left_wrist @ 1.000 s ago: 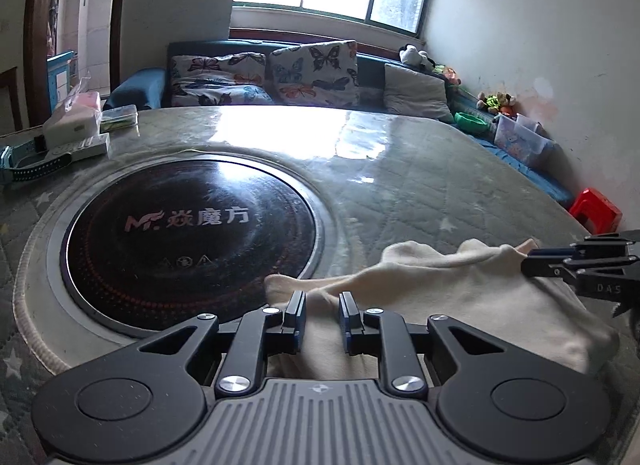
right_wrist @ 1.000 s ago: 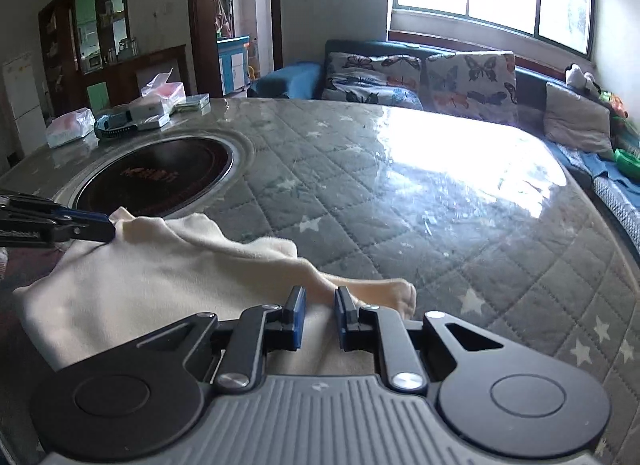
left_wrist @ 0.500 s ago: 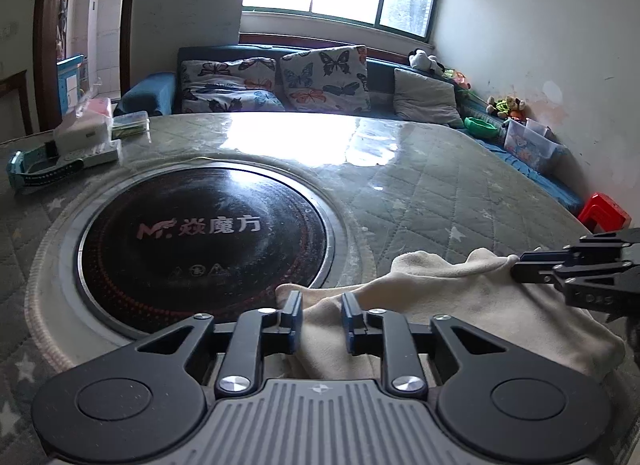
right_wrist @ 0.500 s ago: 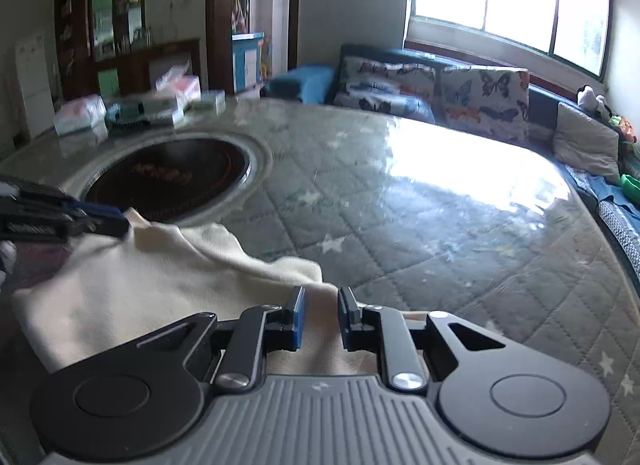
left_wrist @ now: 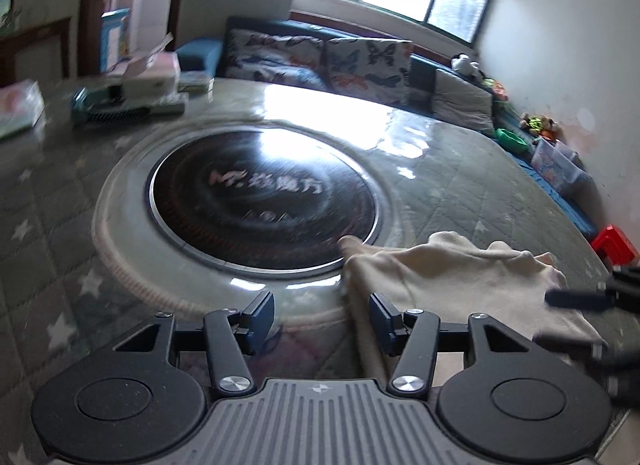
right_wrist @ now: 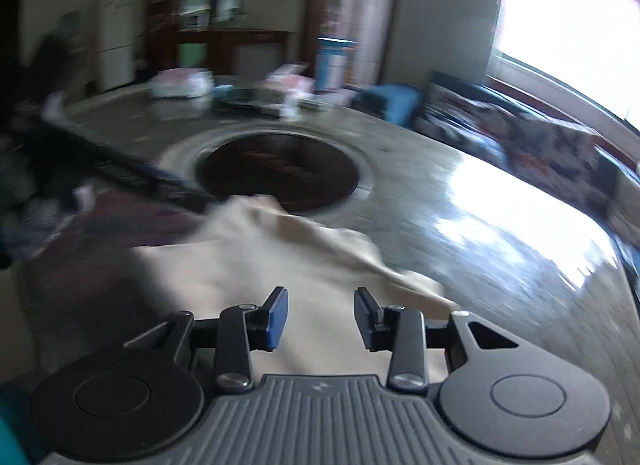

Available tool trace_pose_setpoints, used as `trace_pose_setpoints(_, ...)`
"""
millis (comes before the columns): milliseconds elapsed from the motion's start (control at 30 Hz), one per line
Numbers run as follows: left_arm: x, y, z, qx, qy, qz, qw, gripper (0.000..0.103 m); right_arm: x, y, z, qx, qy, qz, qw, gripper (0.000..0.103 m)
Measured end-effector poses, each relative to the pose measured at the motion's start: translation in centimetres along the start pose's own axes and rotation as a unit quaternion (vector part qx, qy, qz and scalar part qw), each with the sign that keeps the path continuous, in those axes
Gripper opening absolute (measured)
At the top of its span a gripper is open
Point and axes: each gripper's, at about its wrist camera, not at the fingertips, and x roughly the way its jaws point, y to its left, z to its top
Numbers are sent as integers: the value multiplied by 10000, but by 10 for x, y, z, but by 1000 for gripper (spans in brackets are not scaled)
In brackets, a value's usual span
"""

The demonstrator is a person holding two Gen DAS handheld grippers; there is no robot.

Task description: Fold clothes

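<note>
One cream garment (left_wrist: 452, 277) lies crumpled at the near edge of a quilted, star-patterned tabletop (left_wrist: 460, 169), one corner reaching onto the rim of the round black inset disc (left_wrist: 260, 201) at the centre. Seen from the left wrist, the cloth's long axis runs from that corner by the disc away to the right, where the blurred dark fingers of the right gripper (left_wrist: 580, 299) reach in over its far end.

The left gripper (left_wrist: 322, 315) has its two fingers spread wide, nothing between them; its right finger sits against the cloth's left edge.

The right wrist view is heavily motion-blurred. There the right gripper (right_wrist: 320, 317) also has its two fingers spread apart, empty, above the garment (right_wrist: 288, 265), and the left gripper (right_wrist: 160, 181) shows as a dark smear meeting the cloth's far corner.

Only the left view makes out the sofa with two butterfly-print cushions (left_wrist: 320, 61) and the red stool (left_wrist: 614, 243); only the right shows the white fridge (right_wrist: 116, 49).
</note>
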Motion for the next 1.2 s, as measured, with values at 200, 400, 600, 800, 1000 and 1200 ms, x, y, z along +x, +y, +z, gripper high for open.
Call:
trace_pose_setpoints(200, -8, 10, -4, -376, 122, -55, 9992, 58, 15, 63, 13, -1133, -36, 537, 9921, 43)
trace_pose_setpoints(400, -14, 20, -9, -924, 249, -458, 9944, 63, 37, 104, 12, -1983, 5, 522, 9787, 42)
trace_pose_setpoints(600, -17, 22, -10, -1381, 305, -871, 9861, 69, 51, 110, 13, -1875, 98, 385, 9815, 31)
trace_pose_setpoints(800, -10, 22, -10, -1897, 401, -1133, 9745, 75, 45, 92, 22, -1189, 5, 481, 9917, 14)
trace_pose_setpoints(1000, 2, 18, -9, -2341, 539, -1304, 9619, 75, 31, 68, 27, -566, -208, 663, 9960, 11)
trace_pose_setpoints(1200, 14, 15, -8, -2780, 676, -1471, 9468, 74, 21, 54, 27, -298, -341, 747, 9962, 10)
